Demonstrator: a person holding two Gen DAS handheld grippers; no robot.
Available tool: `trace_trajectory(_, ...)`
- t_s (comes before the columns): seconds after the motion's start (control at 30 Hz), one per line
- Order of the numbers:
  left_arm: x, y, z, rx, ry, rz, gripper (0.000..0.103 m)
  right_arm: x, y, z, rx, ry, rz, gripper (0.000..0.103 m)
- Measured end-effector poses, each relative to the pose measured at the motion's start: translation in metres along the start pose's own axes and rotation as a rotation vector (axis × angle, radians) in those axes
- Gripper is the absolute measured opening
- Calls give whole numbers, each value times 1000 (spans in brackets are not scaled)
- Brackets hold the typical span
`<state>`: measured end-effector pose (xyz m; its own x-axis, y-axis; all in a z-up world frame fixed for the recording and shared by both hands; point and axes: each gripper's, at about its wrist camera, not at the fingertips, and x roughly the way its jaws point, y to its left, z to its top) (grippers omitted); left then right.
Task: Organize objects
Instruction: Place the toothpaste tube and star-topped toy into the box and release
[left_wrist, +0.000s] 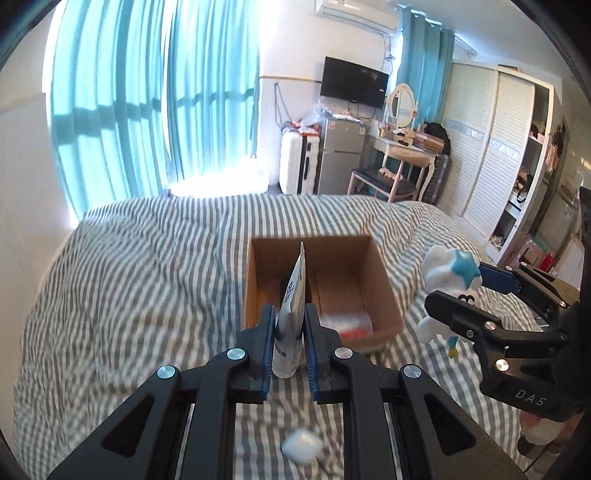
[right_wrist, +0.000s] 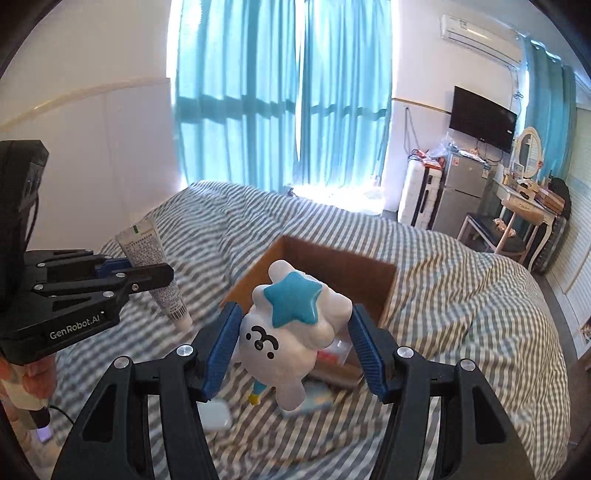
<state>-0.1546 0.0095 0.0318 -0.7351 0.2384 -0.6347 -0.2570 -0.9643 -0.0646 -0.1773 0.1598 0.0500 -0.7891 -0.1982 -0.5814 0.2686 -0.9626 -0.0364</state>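
My left gripper (left_wrist: 290, 325) is shut on a white toothpaste tube (left_wrist: 291, 314) and holds it in the air just in front of an open cardboard box (left_wrist: 380, 273) on the striped bed. The tube (right_wrist: 155, 269) and the left gripper (right_wrist: 147, 275) also show in the right wrist view. My right gripper (right_wrist: 293, 328) is shut on a white toy figure with a blue star (right_wrist: 291, 325), held above the bed near the box (right_wrist: 369, 273). The figure (left_wrist: 450, 280) shows in the left wrist view to the right of the box, in the right gripper (left_wrist: 465, 291).
A red and white packet (left_wrist: 347, 326) lies inside the box. A small white object (left_wrist: 301, 445) lies on the grey striped bedspread (left_wrist: 147, 277) below my left gripper. A flat light blue item (right_wrist: 317, 398) lies in front of the box. A fridge, dressing table and wardrobe stand behind the bed.
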Motion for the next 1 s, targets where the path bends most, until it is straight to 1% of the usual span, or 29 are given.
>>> trace_trajectory(0.13,32,-1,26,13,1,-17,15,34,-22,23,26,11,-19,60)
trace_trajectory(0.2,57,-2,37,20,13,-30,15,56,-33,31,35,28,-30,60)
trace_trajectory(0.3,91,-3,45,39,39,-30,15,87,-46,36,41,61,-37,60)
trace_trajectory(0.5,163,1,45,74,115,-24,15,159,-64,35,12,148,-48,60)
trace_trajectory(0.67,203,4,40,84,165,-28,15,202,-74,26,-18,194,-43,60)
trace_trajectory(0.8,227,7,35,94,206,-36,15,221,-74,15,-55,215,-39,60)
trace_trajectory(0.87,232,7,32,100,214,-37,15,226,-74,12,-60,226,-31,60)
trace_trajectory(1.0,241,5,27,113,224,-14,15,229,-72,5,-66,228,-3,60)
